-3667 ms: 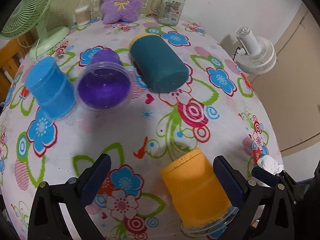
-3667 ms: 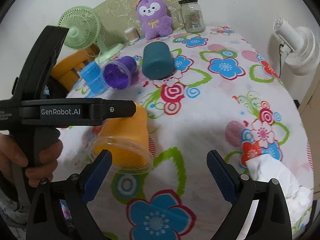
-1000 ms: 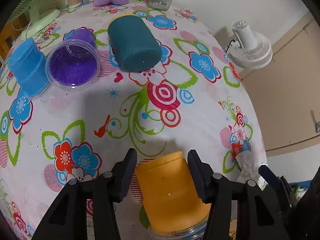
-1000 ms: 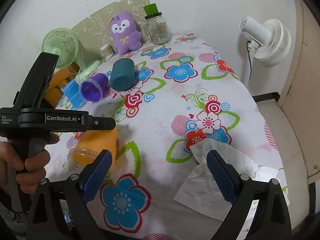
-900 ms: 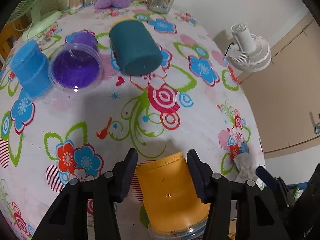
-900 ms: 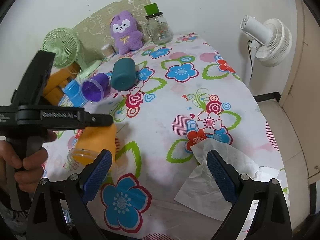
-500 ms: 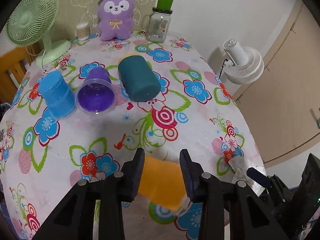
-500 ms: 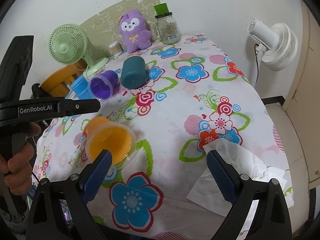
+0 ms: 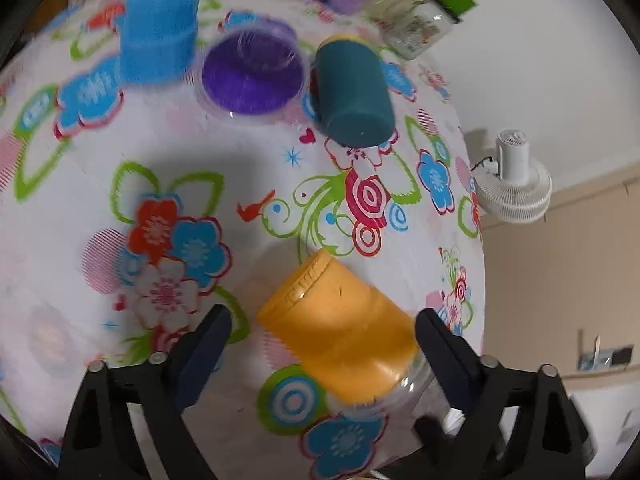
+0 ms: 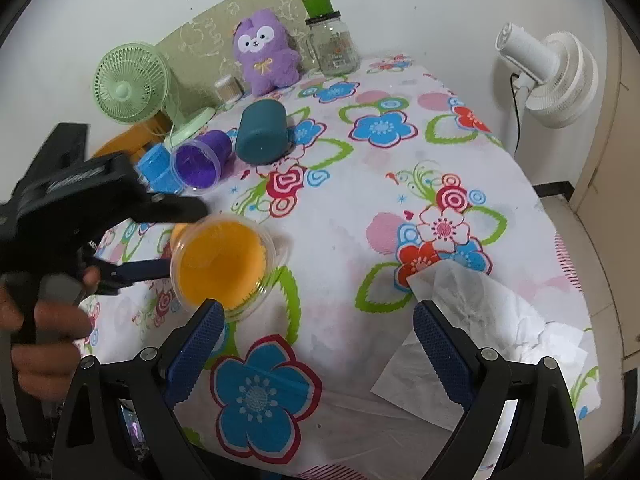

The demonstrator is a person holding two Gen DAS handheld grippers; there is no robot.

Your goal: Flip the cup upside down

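The left gripper [image 9: 320, 344] has its jaws spread wide, and the orange cup [image 9: 340, 328] lies between them on the floral tablecloth [image 9: 200, 160], on its side or tilted with its open mouth toward the near edge; no firm grip is visible. The right gripper [image 10: 316, 340], jaws also wide open and holding nothing, hovers over the near edge, probably keeping clear. Farther back, a teal cup [image 9: 352, 92], a purple cup [image 9: 252, 72] and a blue cup [image 9: 160, 28] stand grouped, well apart from the orange one.

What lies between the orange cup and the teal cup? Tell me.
Only bare flowered tablecloth between orange cup and teal cup, shown in the left wrist view.
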